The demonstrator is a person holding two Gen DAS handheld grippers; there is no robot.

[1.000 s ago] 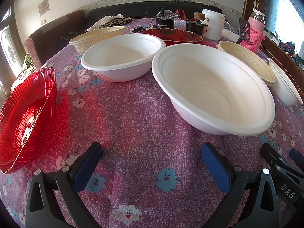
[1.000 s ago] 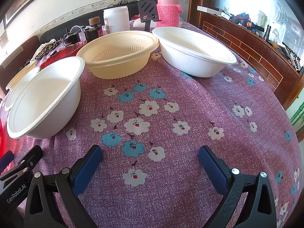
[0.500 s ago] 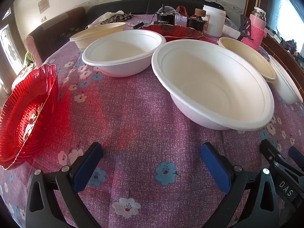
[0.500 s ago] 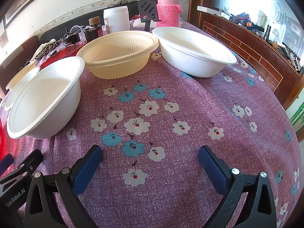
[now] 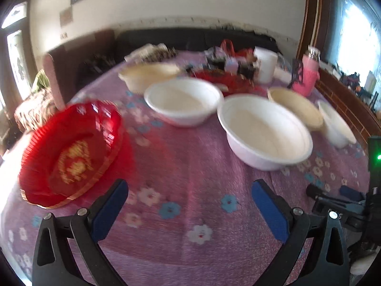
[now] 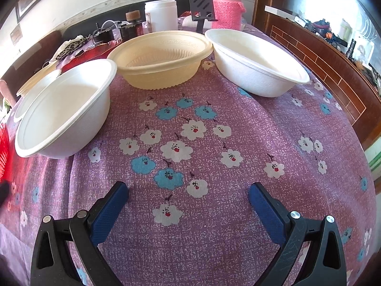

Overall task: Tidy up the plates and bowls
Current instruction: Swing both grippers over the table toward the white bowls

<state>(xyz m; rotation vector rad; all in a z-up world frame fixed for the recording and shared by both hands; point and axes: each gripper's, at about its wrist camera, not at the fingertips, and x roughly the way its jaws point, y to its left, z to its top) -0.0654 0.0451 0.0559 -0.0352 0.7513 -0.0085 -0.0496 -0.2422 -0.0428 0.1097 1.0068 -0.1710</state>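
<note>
My left gripper (image 5: pixel 190 188) is open and empty above the purple flowered cloth. A red plate (image 5: pixel 69 152) lies to its left, a white bowl (image 5: pixel 264 131) ahead right and another white bowl (image 5: pixel 183 100) farther back. A cream bowl (image 5: pixel 295 107), a third white bowl (image 5: pixel 335 124), a cream plate (image 5: pixel 147 74) and a second red plate (image 5: pixel 226 78) stand behind. My right gripper (image 6: pixel 188 190) is open and empty. Ahead of it are a white bowl (image 6: pixel 64 109) at left, a cream bowl (image 6: pixel 159 57) and a white bowl (image 6: pixel 257 59) at right.
A pink-sleeved bottle (image 6: pixel 227 4), a white jar (image 6: pixel 162 15), a black stand (image 6: pixel 201 4) and dark jars (image 6: pixel 133 25) crowd the table's far side. A wooden ledge (image 6: pixel 321 54) runs along the right. The right gripper's body shows at the left view's right edge (image 5: pixel 345 205).
The left gripper has pulled back and risen, with motion blur; the red plate and bowls now sit farther away. The right gripper has stayed still.
</note>
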